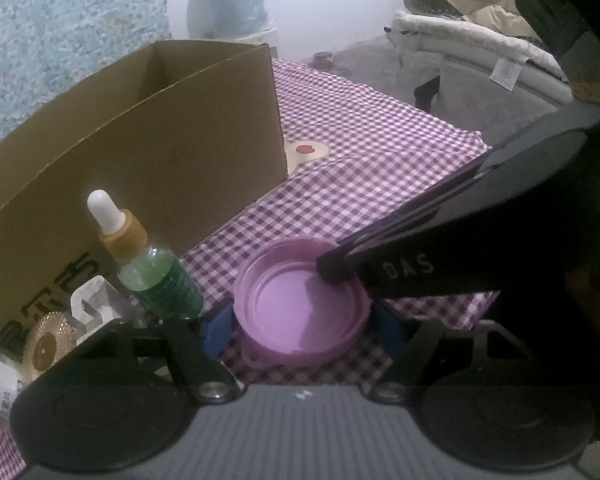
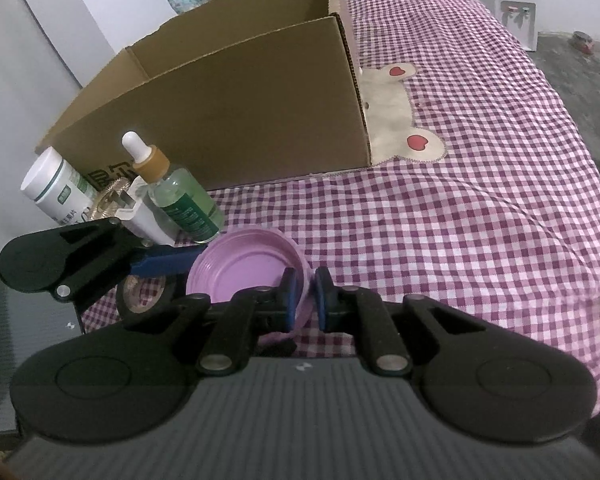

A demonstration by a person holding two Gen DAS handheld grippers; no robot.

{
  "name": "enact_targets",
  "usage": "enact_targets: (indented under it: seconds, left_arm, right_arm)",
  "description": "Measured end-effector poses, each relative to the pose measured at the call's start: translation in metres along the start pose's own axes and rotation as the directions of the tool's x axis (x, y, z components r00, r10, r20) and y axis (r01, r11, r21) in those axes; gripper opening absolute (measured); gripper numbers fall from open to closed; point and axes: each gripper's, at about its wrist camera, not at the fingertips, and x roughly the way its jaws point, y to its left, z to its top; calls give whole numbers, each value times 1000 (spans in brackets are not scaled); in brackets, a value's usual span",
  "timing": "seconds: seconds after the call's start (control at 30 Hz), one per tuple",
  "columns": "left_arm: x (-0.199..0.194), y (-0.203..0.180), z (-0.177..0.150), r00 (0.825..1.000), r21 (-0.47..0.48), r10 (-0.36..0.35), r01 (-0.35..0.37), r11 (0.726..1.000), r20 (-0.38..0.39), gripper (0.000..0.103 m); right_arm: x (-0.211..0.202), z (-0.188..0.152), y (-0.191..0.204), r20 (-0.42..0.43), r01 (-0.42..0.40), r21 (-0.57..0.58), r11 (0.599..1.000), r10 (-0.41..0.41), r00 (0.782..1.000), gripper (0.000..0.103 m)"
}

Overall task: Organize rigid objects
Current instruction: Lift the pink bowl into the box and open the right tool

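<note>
A purple plastic lid (image 1: pixel 300 304) (image 2: pixel 248 268) lies open side up on the checked cloth. My left gripper (image 1: pixel 304 330) straddles it with a blue pad on each side, jaws wide; whether the pads touch it I cannot tell. My right gripper (image 2: pixel 305 300) has one pad inside and one outside the lid's right rim, jaws nearly closed on it. The right gripper's finger (image 1: pixel 336 268) reaches into the lid in the left wrist view. A green dropper bottle (image 1: pixel 156 264) (image 2: pixel 180 196) stands just left of the lid.
An open cardboard box (image 1: pixel 152 148) (image 2: pixel 236 112) stands behind the objects. A white pill bottle (image 2: pixel 56 188), a gold disc (image 1: pixel 46 344) and a white tube (image 2: pixel 144 216) lie by the box. A black tape roll (image 2: pixel 144 296) lies under the left gripper.
</note>
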Motion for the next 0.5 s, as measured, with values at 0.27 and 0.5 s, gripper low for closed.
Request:
enact_targets:
  seconds: [0.27,0.5]
  left_arm:
    - [-29,-1,3,998,-4,37,-37,999,58,73]
    - [-90,32,33,975,-45,132,-126,991,180,73]
  right_arm:
    - [-22,3,13,42,2,-18,1000,-1,999,8]
    - [-68,48,54,168,-29,-160,987,56,984,8]
